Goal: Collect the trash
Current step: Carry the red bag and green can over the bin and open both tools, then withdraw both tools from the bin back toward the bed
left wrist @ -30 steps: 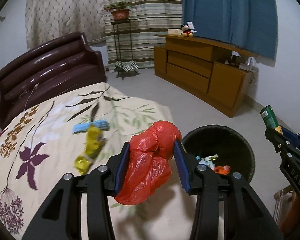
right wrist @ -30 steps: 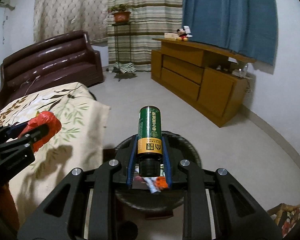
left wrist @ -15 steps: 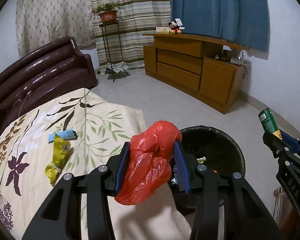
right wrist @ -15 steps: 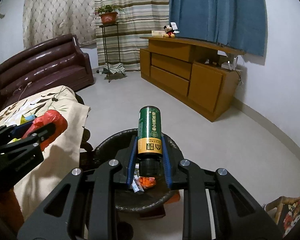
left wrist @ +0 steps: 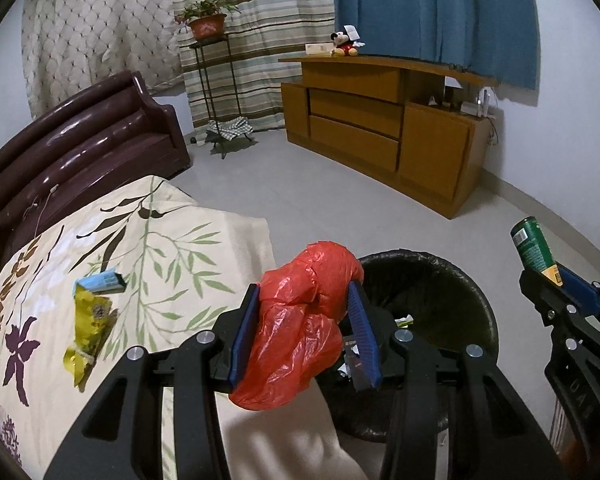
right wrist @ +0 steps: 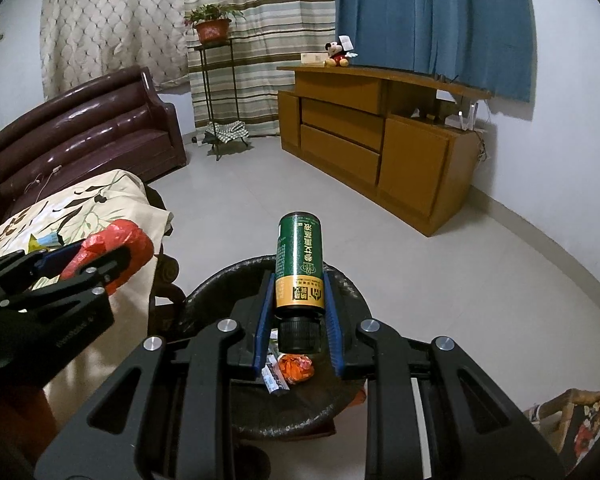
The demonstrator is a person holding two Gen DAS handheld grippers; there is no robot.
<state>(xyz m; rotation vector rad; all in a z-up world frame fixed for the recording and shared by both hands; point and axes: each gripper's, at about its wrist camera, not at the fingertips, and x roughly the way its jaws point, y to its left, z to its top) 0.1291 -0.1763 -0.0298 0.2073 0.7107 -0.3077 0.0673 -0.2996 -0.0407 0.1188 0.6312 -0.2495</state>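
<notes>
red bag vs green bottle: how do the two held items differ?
The red bag is soft, crumpled plastic that bulges past the pads; the green bottle is a rigid cylinder with a yellow band and black cap. The bag needs wide jaws on the left hand-held gripper; the bottle sits in narrow jaws on the right hand-held gripper. Both are clamped near the black bin.

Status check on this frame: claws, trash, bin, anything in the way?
Left claw shut on red bag. Right claw shut on green can. Black bin below both. Nothing blocking.

Crumpled red bag (left wrist: pixel 300 320), green bottle (right wrist: pixel 300 260) above black bin (right wrist: pixel 220 280)
</notes>
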